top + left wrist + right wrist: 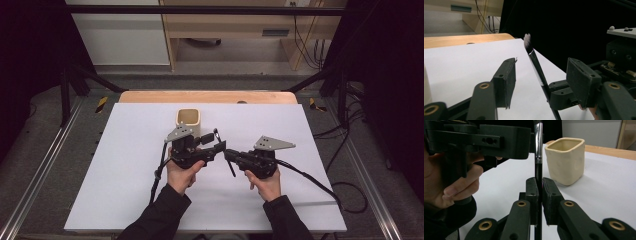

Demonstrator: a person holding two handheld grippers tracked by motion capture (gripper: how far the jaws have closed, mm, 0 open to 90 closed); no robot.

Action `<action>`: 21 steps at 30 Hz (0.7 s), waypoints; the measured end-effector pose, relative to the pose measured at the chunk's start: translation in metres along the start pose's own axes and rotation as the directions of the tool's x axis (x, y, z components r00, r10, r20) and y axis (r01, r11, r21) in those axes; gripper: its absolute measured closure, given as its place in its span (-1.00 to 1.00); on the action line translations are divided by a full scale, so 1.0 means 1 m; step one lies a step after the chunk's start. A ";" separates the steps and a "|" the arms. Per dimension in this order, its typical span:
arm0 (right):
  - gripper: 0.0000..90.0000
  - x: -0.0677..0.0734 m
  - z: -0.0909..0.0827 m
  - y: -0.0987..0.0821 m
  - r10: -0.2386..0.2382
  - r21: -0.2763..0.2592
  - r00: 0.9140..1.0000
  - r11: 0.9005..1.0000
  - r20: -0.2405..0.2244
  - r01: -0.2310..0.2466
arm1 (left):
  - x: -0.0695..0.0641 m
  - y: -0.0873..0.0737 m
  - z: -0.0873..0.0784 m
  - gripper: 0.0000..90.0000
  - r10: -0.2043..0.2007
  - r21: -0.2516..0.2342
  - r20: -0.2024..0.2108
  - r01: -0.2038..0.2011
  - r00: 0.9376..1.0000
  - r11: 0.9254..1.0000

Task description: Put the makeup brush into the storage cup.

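White table [125, 165]; right tool [540, 185] clamps brush [538, 152]; left tool [541, 75] flanks it.

Brush [537, 67] stands tilted between the left hand-held gripper's [544, 80] parted jaws, untouched

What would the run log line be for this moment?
right gripper: shut on makeup brush | left gripper: open, fingers either side of brush | cup: upright on table
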State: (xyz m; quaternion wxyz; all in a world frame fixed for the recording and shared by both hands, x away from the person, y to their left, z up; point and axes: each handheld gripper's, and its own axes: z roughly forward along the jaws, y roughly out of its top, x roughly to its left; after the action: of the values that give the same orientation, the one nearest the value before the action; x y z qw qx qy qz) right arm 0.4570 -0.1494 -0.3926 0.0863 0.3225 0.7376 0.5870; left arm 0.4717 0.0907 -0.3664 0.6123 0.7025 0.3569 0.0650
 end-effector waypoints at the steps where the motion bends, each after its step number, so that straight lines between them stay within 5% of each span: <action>1: 0.87 0.000 0.000 0.000 0.000 0.000 1.000 1.000 0.000 0.000 | 0.000 0.000 0.001 -0.04 0.001 0.002 0.003 -0.001 1.000 1.000; 21: 0.87 0.001 0.001 0.000 -0.001 -0.002 1.000 1.000 -0.003 0.001 | -0.003 -0.004 0.005 0.45 -0.022 0.015 0.009 0.022 1.000 1.000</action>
State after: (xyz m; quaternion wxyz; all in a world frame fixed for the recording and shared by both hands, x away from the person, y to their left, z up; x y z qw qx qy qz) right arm 0.4564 -0.1481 -0.3931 0.0858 0.3210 0.7373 0.5882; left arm 0.4708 0.0846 -0.3707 0.6096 0.7032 0.3622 0.0523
